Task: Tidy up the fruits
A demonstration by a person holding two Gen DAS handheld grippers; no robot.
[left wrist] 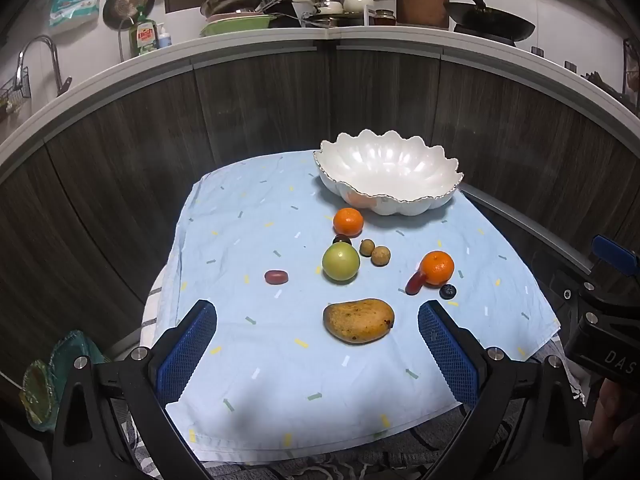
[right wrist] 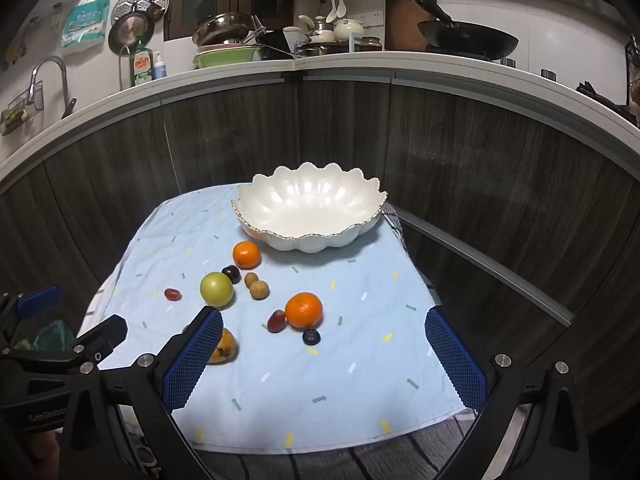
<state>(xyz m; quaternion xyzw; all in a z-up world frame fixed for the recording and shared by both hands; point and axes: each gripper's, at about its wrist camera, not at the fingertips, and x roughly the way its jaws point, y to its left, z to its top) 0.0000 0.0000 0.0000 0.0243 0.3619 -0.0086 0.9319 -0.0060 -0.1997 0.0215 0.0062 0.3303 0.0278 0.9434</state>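
We find the left gripper [left wrist: 318, 354] with its jaws fully spread, gripping nothing; the mango [left wrist: 359, 320] lies on the blue cloth [left wrist: 248, 240] between and just beyond its pads, untouched. The right gripper [right wrist: 324, 360] likewise stands wide open and empty; the remaining fruit sits loose before the white bowl [right wrist: 308, 216].

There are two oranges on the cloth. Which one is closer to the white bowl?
The orange just below the bowl's front edge. The other orange sits nearer the grippers, beside a red grape.
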